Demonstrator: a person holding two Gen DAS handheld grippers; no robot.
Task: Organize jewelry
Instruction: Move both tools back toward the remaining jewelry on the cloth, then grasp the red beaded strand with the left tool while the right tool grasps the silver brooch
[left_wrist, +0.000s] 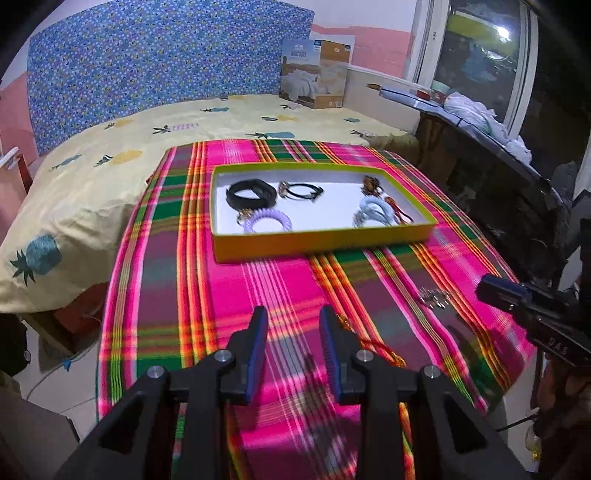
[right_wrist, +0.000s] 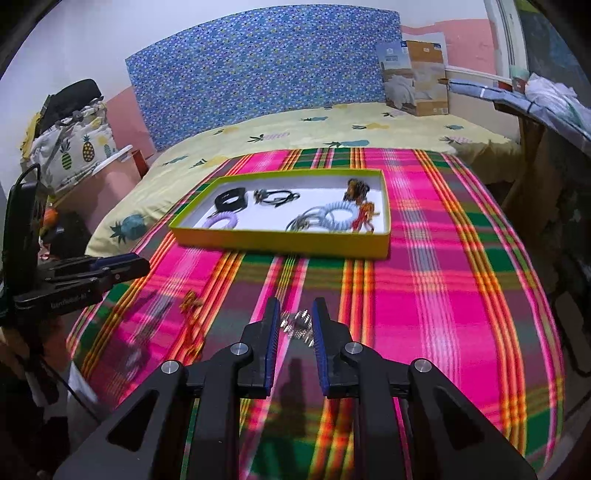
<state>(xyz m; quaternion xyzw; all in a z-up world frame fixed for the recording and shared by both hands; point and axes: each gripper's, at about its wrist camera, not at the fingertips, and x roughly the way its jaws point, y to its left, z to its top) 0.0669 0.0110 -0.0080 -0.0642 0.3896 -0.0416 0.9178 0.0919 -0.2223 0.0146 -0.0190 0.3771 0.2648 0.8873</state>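
Bright pink, green and orange plaid cloth (left_wrist: 207, 280) covers the table in front of me, with a bed in pale yellow pineapple-print sheets (left_wrist: 110, 155) behind it and a blue floral headboard (left_wrist: 147, 66) against the wall. On the cloth sits a shallow yellow-green cardboard tray with a white floor (left_wrist: 317, 245), already holding a black band (left_wrist: 251, 194), a black cord bracelet (left_wrist: 301, 191), a lilac coil bracelet (left_wrist: 267, 223), a pale blue coil bracelet (left_wrist: 375, 210) and some brown and red pieces at its right end. My left claw (left_wrist: 293, 317) hovers low over the cloth, fingers apart and holding nothing; a red and gold thread bracelet (left_wrist: 380, 349) lies just beside its right finger. My right claw (right_wrist: 294, 310) also stands apart and empty, with a small silver cluster of jewelry (right_wrist: 297, 325) lying on the cloth between its fingertips.
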